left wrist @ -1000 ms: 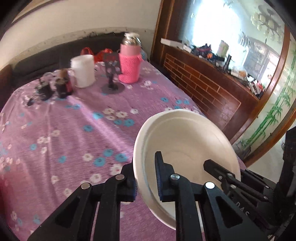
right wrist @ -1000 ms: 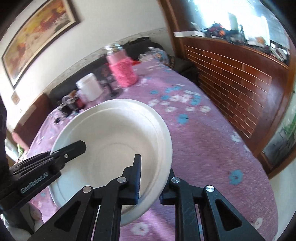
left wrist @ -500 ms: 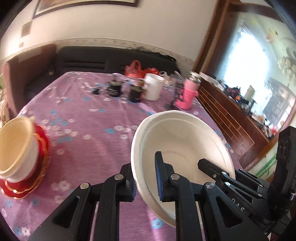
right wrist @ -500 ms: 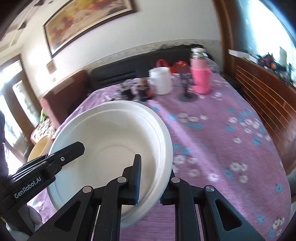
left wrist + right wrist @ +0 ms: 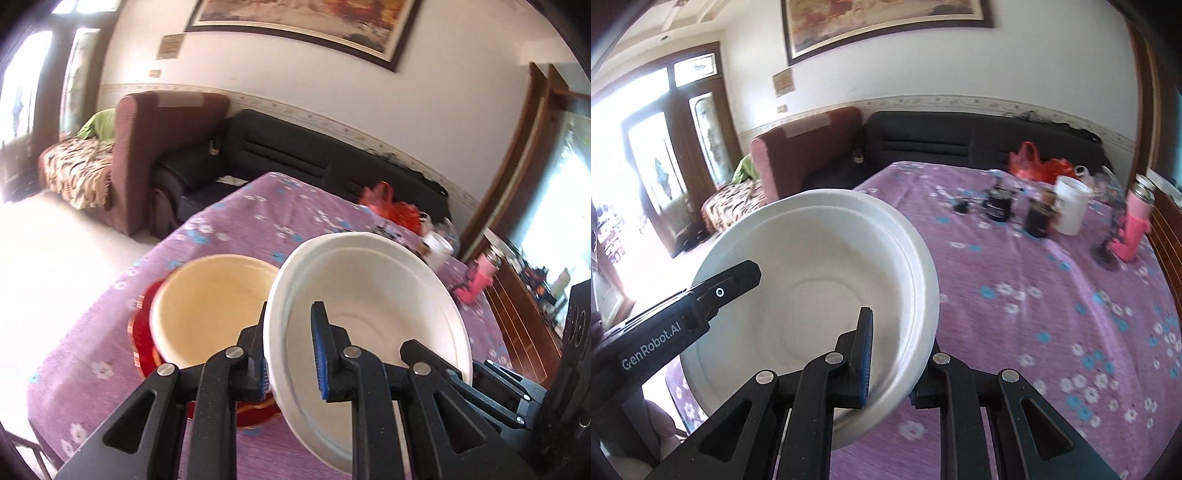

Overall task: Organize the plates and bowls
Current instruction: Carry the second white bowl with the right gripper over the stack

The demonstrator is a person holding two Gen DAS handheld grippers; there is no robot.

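1. Left tool [image 5: 290,354]: both black fingers with blue pads pinch the left rim of a white round foam bowl [image 5: 369,317]; one finger sits outside the wall, the other inside.
2. Right tool [image 5: 897,360]: pinches the opposite, right rim of the same white foam bowl [image 5: 820,295], again with one finger inside and one outside. The left tool [image 5: 683,314] shows in this view at the bowl's far edge, its side marked "GenRobot.AI".
3. The bowl is held between the two tools, off the tabletop, tilted so that its open side faces the cameras. Its inside looks bare.
4. Just left of the held bowl in the left view: a cream-coloured round bowl [image 5: 210,310] sitting on a red plate with gold trim [image 5: 142,343]. The plate rests on the tabletop near its front left edge. The white bowl's rim overlaps the cream bowl in the picture; I cannot tell whether they touch.
5. Tabletop: covered by a purple cloth with blue and white flowers [image 5: 1052,295].
6. Far end of the tabletop, well apart from the bowls: a white plastic mug [image 5: 1071,210], dark small jars [image 5: 997,205], a pink-sleeved bottle [image 5: 1132,229] and a red plastic bag [image 5: 1038,166].
7. Beyond the tabletop: a black sofa [image 5: 960,140], a maroon armchair [image 5: 162,147] and a framed painting [image 5: 879,26] on the wall.
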